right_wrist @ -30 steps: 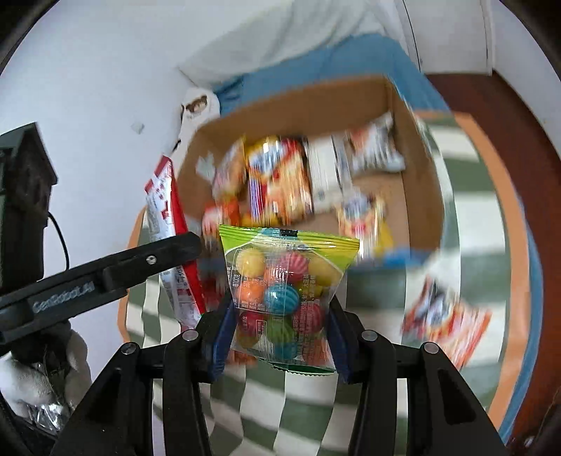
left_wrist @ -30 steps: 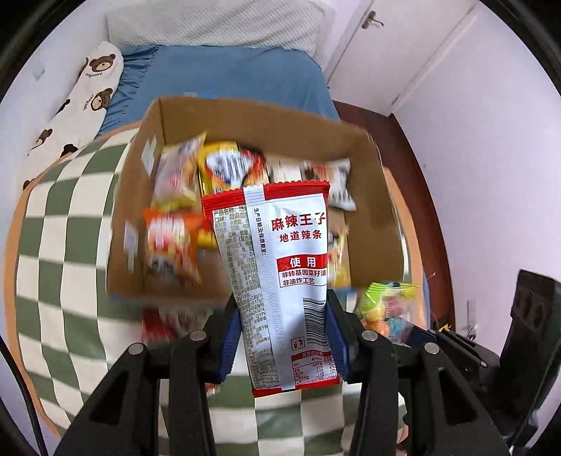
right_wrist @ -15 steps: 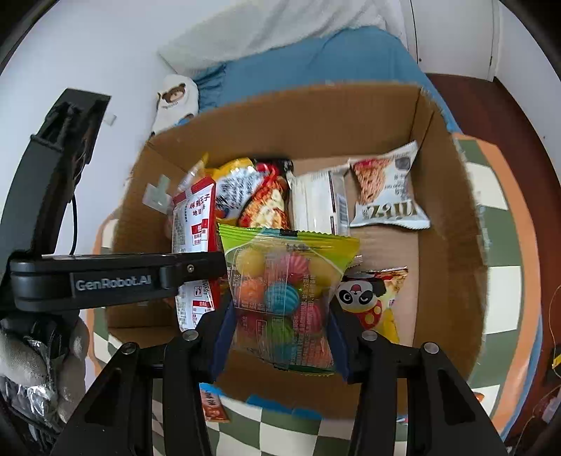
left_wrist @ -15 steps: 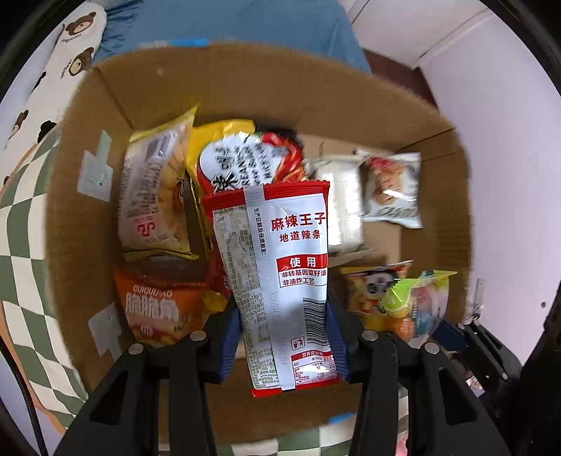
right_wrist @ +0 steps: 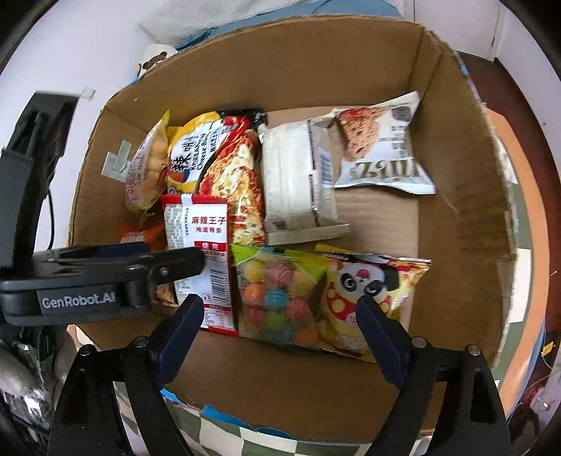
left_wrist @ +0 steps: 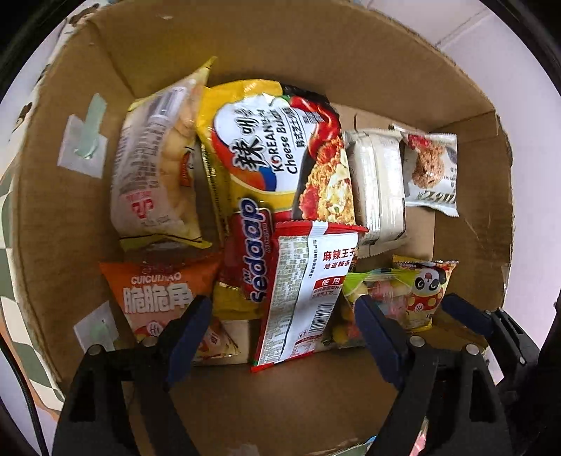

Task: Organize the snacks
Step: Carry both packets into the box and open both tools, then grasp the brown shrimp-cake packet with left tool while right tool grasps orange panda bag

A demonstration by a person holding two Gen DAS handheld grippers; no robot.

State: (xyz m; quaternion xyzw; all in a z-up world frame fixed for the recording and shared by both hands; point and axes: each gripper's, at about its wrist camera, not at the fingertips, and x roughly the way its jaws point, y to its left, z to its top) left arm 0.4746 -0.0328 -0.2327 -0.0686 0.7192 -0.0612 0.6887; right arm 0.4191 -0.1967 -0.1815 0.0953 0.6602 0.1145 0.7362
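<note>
Brown cardboard box [right_wrist: 455,147]; red-white spicy strip packet [left_wrist: 308,294]; multicoloured candy bag [right_wrist: 277,298]; green-white checkered cloth [right_wrist: 224,438].

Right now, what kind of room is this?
Probably a bedroom. Behind the cardboard box of snacks lies a blue bedsheet with a white blanket on it, and a bear-print pillow peeks over the box edge.
</note>
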